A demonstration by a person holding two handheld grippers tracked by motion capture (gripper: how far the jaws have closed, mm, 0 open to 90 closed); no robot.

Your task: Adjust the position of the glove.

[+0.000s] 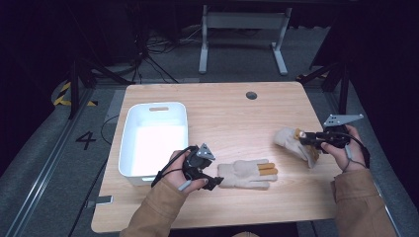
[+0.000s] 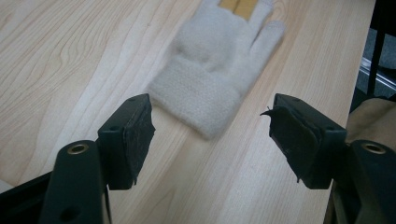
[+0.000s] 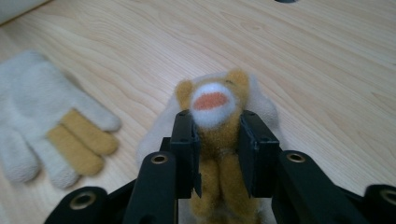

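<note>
While you hold both grippers over the wooden table (image 1: 227,106), status reads:

Left gripper (image 1: 213,183): your left hand (image 1: 174,170) has it at the near edge, left of centre. Jaws stand apart with nothing between them; in the left gripper view only bare wood lies in the gap.

Flat glove (image 1: 248,174): cream knit with two mustard fingers, lying flat on the table just right of your left gripper. Cuff points at the jaws and stops just short of them; fingers point right.

Right gripper (image 1: 302,138): your right hand (image 1: 346,148) has it at the right edge, pointing left. Jaws are clamped on the second glove.

Second glove (image 3: 219,135): cream with a mustard animal-face piece, white muzzle and orange mouth. Pads press its mustard part from both sides. In the high view it hangs from the jaws, bunched; I cannot tell whether its lower part touches the wood.

Gloves: well apart from each other.

White bin (image 1: 129,148): on the left of the table, just beyond your left hand.
</note>
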